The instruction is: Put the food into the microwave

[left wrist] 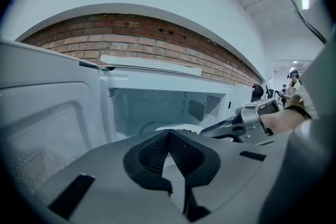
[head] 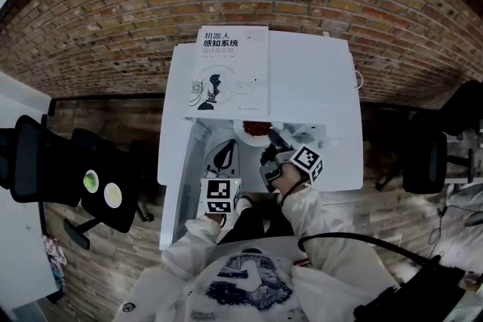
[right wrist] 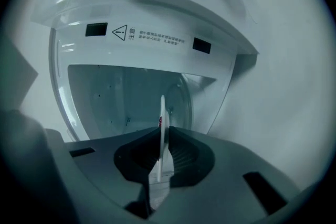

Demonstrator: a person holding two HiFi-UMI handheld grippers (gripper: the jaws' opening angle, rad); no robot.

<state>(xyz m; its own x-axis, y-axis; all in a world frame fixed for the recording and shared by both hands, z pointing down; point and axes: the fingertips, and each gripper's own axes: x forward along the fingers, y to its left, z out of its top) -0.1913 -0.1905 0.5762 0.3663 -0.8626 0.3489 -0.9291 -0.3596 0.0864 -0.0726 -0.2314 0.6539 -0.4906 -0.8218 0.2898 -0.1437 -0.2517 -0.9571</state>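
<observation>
Plate [head: 253, 130] of red food [head: 259, 127], held by its near rim at the mouth of the open microwave [head: 317, 79], partly under the oven's top edge. Whether it touches the cavity floor cannot be told. The right gripper [head: 272, 138] is clamped on the rim; in the right gripper view the plate appears edge-on between the pads, aimed into the cavity. The left gripper [head: 223, 161] sits lower and nearer the person, just beside the door [head: 172, 185], which stands swung out to the left; its jaws are together with nothing between them.

Progress, as judged: door opened and plate brought to the opening. Remaining are to set the plate down inside, let go, withdraw and probably close the door.

Writing: a white book [head: 230, 68] lying on the microwave's top bears the title 机器人感知系统, with its smaller subtitle too small to read. Above the cavity opening, a warning label [right wrist: 149, 35] carries a triangle sign and the characters 注意, followed by fine print that is not legible
</observation>
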